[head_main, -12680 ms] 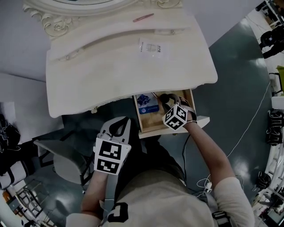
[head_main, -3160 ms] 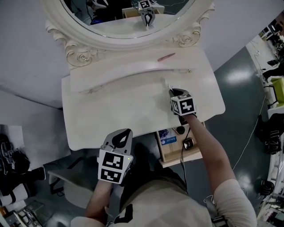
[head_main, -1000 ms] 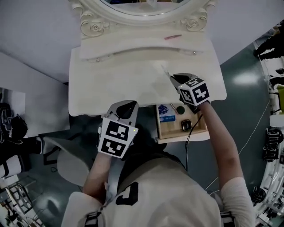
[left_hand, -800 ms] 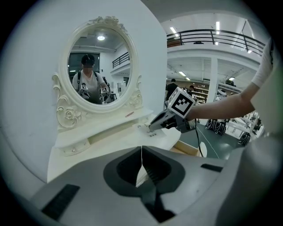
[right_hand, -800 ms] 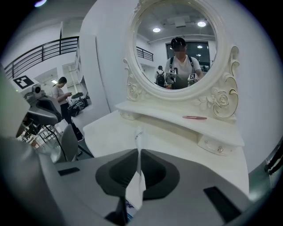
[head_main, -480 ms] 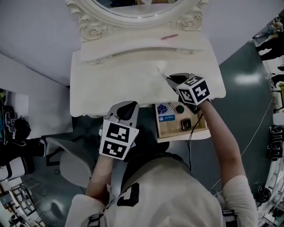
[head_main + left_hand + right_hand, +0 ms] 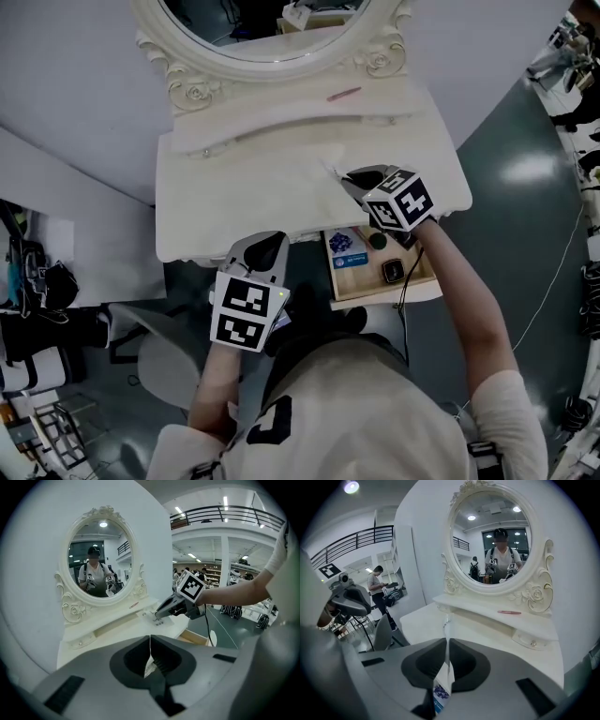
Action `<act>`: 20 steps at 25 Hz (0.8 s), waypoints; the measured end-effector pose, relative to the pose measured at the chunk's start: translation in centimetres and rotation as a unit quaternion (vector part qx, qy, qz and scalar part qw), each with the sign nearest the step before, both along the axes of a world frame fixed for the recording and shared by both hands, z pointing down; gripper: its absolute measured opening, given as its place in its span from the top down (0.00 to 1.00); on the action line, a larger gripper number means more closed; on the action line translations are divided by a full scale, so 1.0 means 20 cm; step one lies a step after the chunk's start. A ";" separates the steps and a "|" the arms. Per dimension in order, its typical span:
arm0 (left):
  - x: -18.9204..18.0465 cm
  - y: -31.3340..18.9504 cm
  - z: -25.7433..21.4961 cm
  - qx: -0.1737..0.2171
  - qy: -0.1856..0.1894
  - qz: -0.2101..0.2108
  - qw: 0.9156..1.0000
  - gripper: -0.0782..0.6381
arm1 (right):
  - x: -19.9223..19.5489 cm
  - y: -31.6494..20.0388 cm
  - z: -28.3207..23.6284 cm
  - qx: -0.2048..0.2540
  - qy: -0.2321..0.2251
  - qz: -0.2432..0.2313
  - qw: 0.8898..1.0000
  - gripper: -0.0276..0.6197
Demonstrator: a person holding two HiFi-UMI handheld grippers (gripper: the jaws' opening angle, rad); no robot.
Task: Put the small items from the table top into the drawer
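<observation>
- Beyond my right tongs [image 7: 349, 178], a thin pink stick [image 7: 343, 93] lies on the raised shelf [image 7: 281, 114] under the white-framed oval mirror [image 7: 272, 28].
- Nearer me than those tongs, the pale wooden drawer [image 7: 384, 292] stands open, a blue packet [image 7: 345, 242] inside.
- My right tongs grasp a flat clear plastic packet with blue print [image 7: 442, 686], edge-up above the white table top [image 7: 234, 187].
- My left tongs [image 7: 265, 246] are clenched shut, off the table's near edge.

Ahead of you stands an oval mirror [image 7: 272, 28] in a carved white frame. A grey chair [image 7: 159, 361] sits at your left on the dark, glossy floor [image 7: 525, 187]. A railed balcony [image 7: 225, 515] runs overhead.
</observation>
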State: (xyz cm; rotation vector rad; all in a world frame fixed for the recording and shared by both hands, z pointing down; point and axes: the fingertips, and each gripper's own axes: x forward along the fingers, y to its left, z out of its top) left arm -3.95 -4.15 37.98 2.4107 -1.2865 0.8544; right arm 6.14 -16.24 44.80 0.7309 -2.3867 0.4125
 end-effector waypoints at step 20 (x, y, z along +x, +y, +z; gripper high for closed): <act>0.21 0.09 -0.09 0.030 0.004 -0.041 0.999 0.81 | 0.21 0.19 -0.09 0.017 -0.011 -0.038 0.999 0.89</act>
